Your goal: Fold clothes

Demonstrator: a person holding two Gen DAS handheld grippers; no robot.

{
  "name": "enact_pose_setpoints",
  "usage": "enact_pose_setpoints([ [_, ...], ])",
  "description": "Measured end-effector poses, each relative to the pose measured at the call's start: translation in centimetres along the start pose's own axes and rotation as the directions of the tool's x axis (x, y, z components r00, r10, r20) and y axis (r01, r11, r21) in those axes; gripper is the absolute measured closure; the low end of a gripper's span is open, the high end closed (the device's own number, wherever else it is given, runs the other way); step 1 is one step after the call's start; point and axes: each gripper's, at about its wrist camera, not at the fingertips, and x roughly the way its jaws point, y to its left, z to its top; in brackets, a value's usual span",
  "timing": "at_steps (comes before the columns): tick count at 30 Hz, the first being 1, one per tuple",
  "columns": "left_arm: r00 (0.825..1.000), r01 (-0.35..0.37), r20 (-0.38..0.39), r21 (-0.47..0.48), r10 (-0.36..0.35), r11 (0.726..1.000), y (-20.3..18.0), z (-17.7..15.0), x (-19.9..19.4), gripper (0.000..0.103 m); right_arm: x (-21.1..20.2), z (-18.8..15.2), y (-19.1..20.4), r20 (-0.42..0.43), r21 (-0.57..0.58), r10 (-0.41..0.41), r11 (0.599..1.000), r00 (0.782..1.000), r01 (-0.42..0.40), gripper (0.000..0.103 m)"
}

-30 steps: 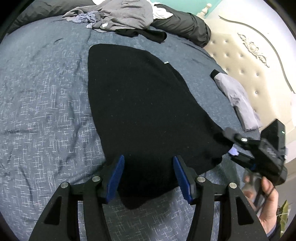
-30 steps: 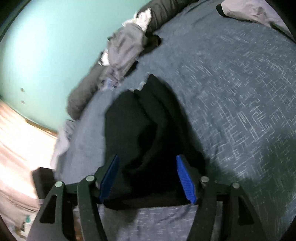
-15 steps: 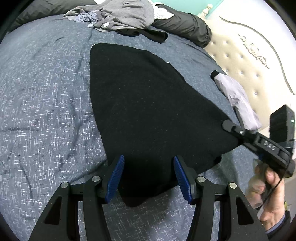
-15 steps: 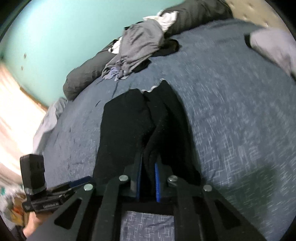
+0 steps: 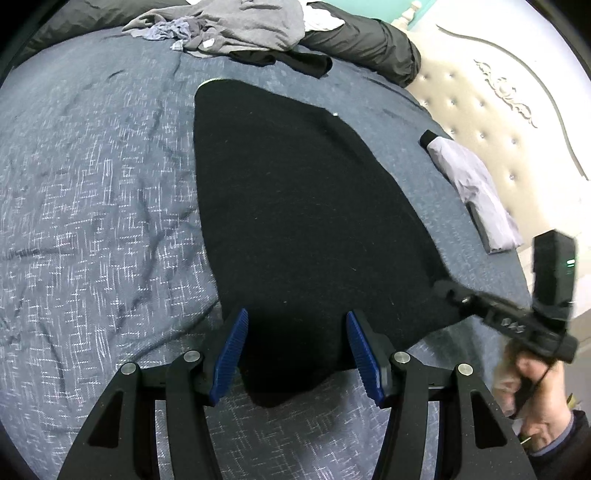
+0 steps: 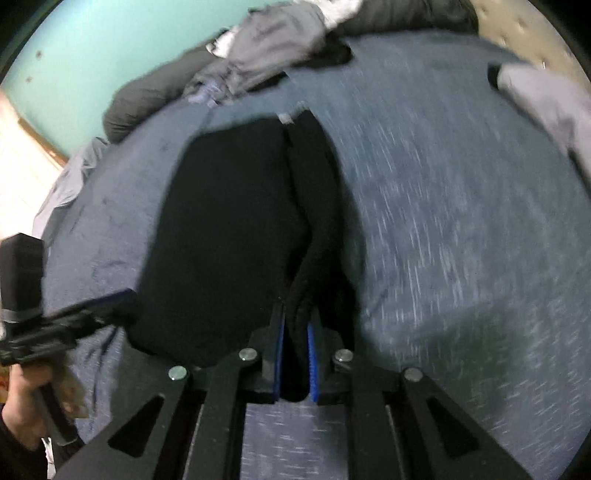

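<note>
Left tongs (image 5: 295, 345) open, blue pads (image 5: 232, 354) straddling the near hem of the black garment (image 5: 295, 206) without pinching it; cloth lies slack between them. The garment is spread flat on the bed (image 5: 92, 184), on a blue-grey patterned cover, long axis running from the tongs away toward the far side of the bed, tapering to a narrower far end with a small white tag. Right tongs (image 6: 295, 334) clamped on a bunched fold at the garment's near right corner, fabric pinched between the pads; from that view a raised ridge of cloth runs lengthwise along the right edge. Right-wrist view is motion-blurred. Beyond the garment: pile of grey clothes (image 5: 236, 26) against a dark bolster (image 5: 369, 48). Far right: a folded light-grey garment (image 5: 476, 192) by the tufted headboard (image 5: 498, 122), well apart from the black one.
</note>
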Motion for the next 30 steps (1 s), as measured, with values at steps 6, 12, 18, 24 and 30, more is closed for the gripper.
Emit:
enact_pose_setpoints([
  [6, 1.000, 0.003, 0.001, -0.011, -0.003, 1.000, 0.5, 0.0, 0.1, 0.043, -1.3, 1.1, -0.2, 0.006, -0.014, -0.018, 1.000, 1.000, 0.018, 0.077],
  [12, 1.000, 0.001, 0.006, -0.014, -0.001, 1.000, 0.4, 0.1, 0.3, 0.042, -3.9, 3.2, 0.0, 0.093, -0.023, -0.006, 1.000, 0.996, 0.008, 0.077],
  [18, 1.000, 0.009, 0.009, -0.022, -0.009, 1.000, 0.7, -0.2, 0.3, 0.041, 0.0, 2.7, 1.9, -0.003, -0.127, -0.028, 0.991, 1.000, 0.028, 0.077],
  [24, 1.000, 0.021, 0.004, -0.018, -0.021, 1.000, 1.2, -0.3, 0.2, 0.039, 3.1, 2.0, 0.9, -0.069, -0.141, -0.063, 0.989, 0.996, 0.053, 0.077],
  [30, 0.997, 0.051, 0.056, -0.036, -0.049, 0.998, 1.8, 0.8, -1.4, 0.039, 0.4, 5.2, 0.9, 0.010, -0.135, -0.039, 0.990, 0.999, 0.040, 0.077],
])
